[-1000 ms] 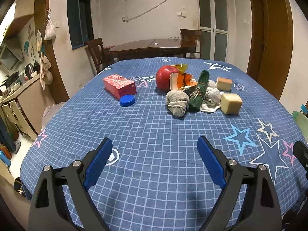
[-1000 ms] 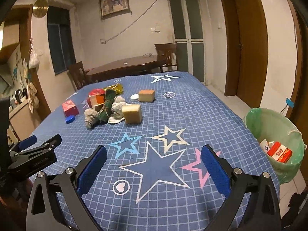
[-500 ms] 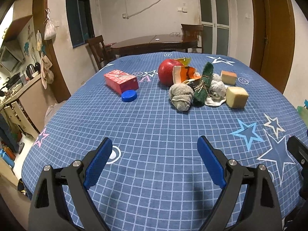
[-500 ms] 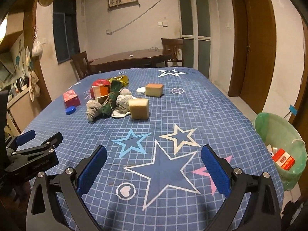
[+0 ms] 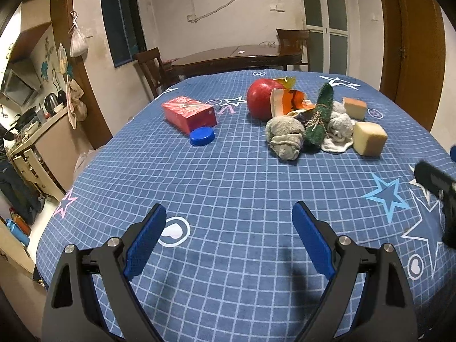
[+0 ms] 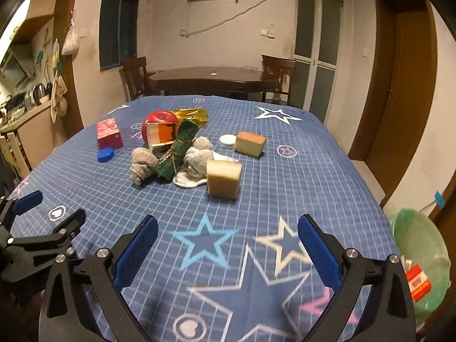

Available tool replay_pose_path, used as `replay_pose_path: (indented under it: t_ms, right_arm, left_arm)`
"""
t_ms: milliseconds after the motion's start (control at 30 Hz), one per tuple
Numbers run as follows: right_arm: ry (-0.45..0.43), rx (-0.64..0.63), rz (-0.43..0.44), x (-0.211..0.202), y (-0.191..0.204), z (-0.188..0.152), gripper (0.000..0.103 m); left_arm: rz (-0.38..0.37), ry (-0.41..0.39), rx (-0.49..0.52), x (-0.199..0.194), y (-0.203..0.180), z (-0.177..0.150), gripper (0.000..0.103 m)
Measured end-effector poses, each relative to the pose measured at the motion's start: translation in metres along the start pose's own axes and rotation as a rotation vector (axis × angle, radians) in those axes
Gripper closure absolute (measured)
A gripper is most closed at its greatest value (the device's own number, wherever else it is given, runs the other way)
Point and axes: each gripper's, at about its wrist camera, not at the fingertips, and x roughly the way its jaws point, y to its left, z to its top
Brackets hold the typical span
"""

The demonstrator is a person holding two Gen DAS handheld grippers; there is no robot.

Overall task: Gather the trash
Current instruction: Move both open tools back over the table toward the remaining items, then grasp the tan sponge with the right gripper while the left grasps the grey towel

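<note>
A pile sits mid-table: a red apple [image 5: 260,98], an orange carton scrap [image 5: 287,102], a green bundle [image 5: 319,119], grey rags [image 5: 285,138] and yellow sponge blocks [image 5: 369,138]. A red box [image 5: 188,112] and a blue cap [image 5: 202,136] lie to its left. In the right wrist view the pile [image 6: 176,148] is ahead on the left, and a green-lined trash bin [image 6: 419,259] stands on the floor at the right. My left gripper [image 5: 229,242] and right gripper [image 6: 228,253] are both open and empty above the near tablecloth.
The table [image 5: 228,188] has a blue star-patterned cloth. A white lid [image 6: 228,141] and a second sponge [image 6: 250,142] lie behind the pile. A wooden dining table [image 6: 211,78] with chairs stands beyond. A door [image 6: 404,85] is at the right.
Both grippers have moved forward toward the pile, which now looks larger. The right gripper has turned left, so the bin has slid to the frame's right edge. Jaws stay open.
</note>
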Motion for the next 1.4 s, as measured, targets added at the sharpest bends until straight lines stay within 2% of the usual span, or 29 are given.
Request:
replay_pose_path:
  t_ms: [367,500,600,800,867,1067,1167,1267,1400]
  right_arm:
    - [0.094,-0.051,0.074,0.064,-0.008,0.037,0.005]
    - [0.135,-0.041,0.123,0.089,-0.005,0.047,0.005]
    - [0.164,-0.034,0.124,0.107,-0.002,0.050,0.008]
    - [0.242,0.010,0.134,0.142,-0.003,0.050,0.026]
    - [0.267,0.025,0.159,0.150,-0.005,0.047,0.058]
    - [0.208,0.098,0.190,0.129,-0.018,0.038,0.060]
    - [0.160,0.142,0.210,0.099,-0.025,0.028,0.060]
    - [0.115,0.177,0.221,0.066,-0.032,0.016,0.060]
    - [0.079,0.237,0.250,0.032,-0.040,0.003,0.060]
  left_arm:
    - [-0.013,0.024,-0.070,0.007,0.011,0.006,0.014]
    - [-0.025,0.049,-0.080,0.012,0.012,0.006,0.014]
    - [-0.027,0.055,-0.079,0.013,0.012,0.006,0.013]
    - [-0.030,0.065,-0.075,0.015,0.014,0.007,0.013]
    - [-0.030,0.068,-0.076,0.016,0.014,0.007,0.013]
    - [-0.033,0.077,-0.080,0.019,0.015,0.009,0.013]
    - [-0.038,0.079,-0.077,0.020,0.016,0.009,0.013]
    - [-0.073,0.084,-0.066,0.022,0.015,0.012,0.013]
    - [-0.117,0.063,-0.062,0.028,0.014,0.035,0.014]
